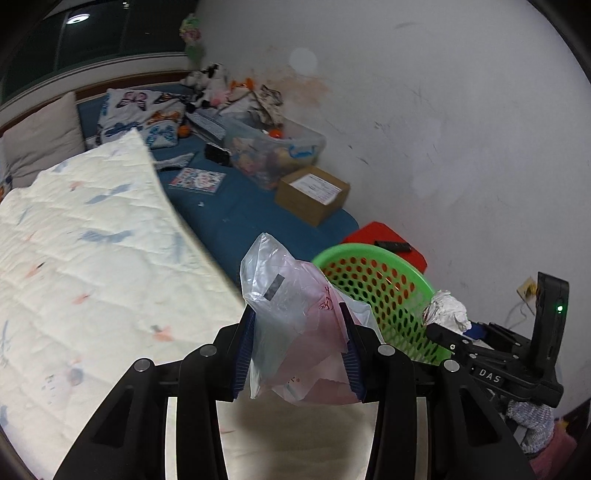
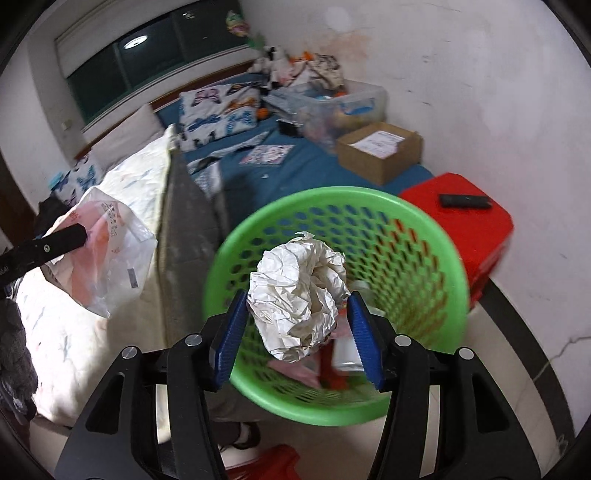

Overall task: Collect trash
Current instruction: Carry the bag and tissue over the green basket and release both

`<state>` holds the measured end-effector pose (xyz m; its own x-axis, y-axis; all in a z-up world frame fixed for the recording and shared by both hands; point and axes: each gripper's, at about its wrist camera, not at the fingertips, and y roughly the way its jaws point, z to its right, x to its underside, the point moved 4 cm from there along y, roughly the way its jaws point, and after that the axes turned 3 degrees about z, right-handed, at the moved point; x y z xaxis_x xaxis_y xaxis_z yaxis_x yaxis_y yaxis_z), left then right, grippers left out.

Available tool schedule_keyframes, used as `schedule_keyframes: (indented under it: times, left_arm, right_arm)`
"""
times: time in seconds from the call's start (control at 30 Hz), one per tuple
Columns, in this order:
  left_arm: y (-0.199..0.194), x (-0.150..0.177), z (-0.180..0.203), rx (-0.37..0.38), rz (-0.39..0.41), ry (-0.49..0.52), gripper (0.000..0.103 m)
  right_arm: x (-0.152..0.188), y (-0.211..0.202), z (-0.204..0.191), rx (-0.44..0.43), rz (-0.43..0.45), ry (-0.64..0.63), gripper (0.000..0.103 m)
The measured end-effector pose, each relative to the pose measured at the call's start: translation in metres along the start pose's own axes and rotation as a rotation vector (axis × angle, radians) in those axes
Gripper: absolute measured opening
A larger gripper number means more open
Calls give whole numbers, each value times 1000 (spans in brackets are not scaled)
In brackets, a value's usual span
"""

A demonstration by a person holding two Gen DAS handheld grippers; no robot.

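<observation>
Now the right claw is gripping a crumpled paper ball above the green basket, best released over its centre, while the left claw is clamping a plastic bag beside the rim.

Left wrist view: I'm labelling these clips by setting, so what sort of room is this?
Most likely a bedroom: a bed with a blue sheet, a butterfly-print pillow and a white quilt, beside a window.
</observation>
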<state>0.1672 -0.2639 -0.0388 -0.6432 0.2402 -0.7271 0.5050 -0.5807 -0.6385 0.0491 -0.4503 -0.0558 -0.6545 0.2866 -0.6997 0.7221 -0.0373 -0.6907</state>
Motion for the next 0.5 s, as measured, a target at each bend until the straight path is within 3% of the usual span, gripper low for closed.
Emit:
schedule_keyframes:
  times: [0.07,0.5]
  left_arm:
    - [9,-1,9,3,-12,17,41]
    - [53,2,43,22,-82,69,45]
  right_arm:
    - [2,-2,10,11,3,18,64]
    - [11,-15,36,26,17,72,68]
